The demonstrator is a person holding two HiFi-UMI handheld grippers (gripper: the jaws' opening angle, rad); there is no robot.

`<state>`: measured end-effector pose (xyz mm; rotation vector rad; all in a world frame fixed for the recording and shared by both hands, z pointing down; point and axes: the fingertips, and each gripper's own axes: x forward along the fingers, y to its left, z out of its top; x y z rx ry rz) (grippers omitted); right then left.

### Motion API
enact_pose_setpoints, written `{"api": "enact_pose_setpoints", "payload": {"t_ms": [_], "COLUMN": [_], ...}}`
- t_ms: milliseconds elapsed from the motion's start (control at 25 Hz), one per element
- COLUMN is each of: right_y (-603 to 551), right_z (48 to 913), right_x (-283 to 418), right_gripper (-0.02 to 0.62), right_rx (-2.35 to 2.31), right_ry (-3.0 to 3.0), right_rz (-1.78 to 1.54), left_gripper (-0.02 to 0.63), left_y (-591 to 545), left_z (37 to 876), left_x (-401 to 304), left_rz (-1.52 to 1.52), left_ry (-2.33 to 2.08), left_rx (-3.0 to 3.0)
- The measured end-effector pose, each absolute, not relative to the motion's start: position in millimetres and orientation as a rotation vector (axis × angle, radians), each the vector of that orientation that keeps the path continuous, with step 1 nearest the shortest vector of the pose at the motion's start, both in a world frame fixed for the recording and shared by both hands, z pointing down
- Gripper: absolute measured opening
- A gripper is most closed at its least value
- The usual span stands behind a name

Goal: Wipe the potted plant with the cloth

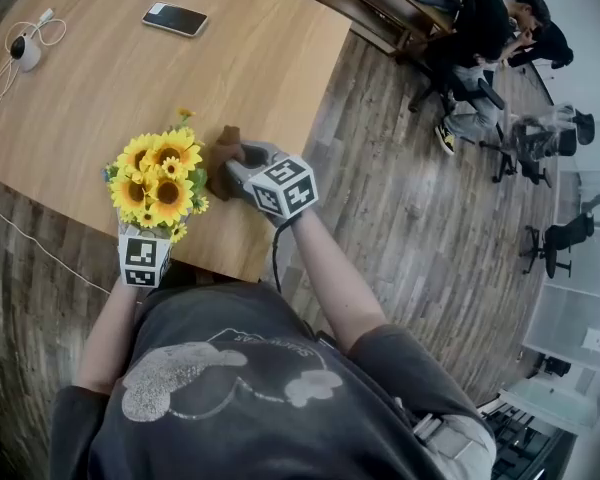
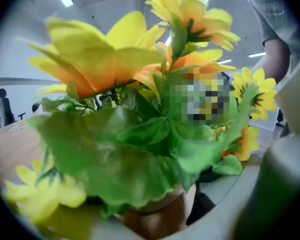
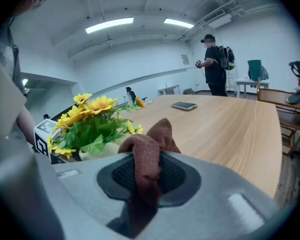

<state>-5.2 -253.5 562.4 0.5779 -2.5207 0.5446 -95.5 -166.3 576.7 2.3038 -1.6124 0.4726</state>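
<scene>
Head view: left gripper clamps potted plant; right gripper pinches cloth beside it. Approach step; next, likely dab leaves.

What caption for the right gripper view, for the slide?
Right gripper pinching the brown cloth, potted plant just to its left.

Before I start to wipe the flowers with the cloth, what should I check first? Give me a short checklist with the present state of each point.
1. Cloth held in right gripper: ok, jaws shut on it, a fold sticks out ahead.
2. Potted plant steadied: ok, left gripper has its jaws against the pot's sides.
3. Cloth touches the flowers: cannot tell; it is right beside them.
4. Room to the table edge: not ok, the plant stands close to the near edge.
5. Phone out of the way: ok, far across the table.
</scene>
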Motion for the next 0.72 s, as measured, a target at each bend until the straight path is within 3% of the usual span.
{"api": "enact_pose_setpoints", "payload": {"t_ms": [360, 720], "right_y": [-254.4, -229.9], "right_z": [582.2, 586.7], "right_x": [-88.0, -73.8], "right_gripper": [0.071, 0.071], "right_rx": [0.341, 0.395], "right_ry": [-2.54, -2.5], "right_rz": [0.518, 0.57], "left_gripper": [0.546, 0.546], "left_y": [-142.7, -151.3], "left_z": [581.0, 581.6], "left_x": [-94.6, -98.3], "left_rz": [0.519, 0.508], "left_ry": [-1.408, -1.356], "left_rx": [2.467, 2.504]}}
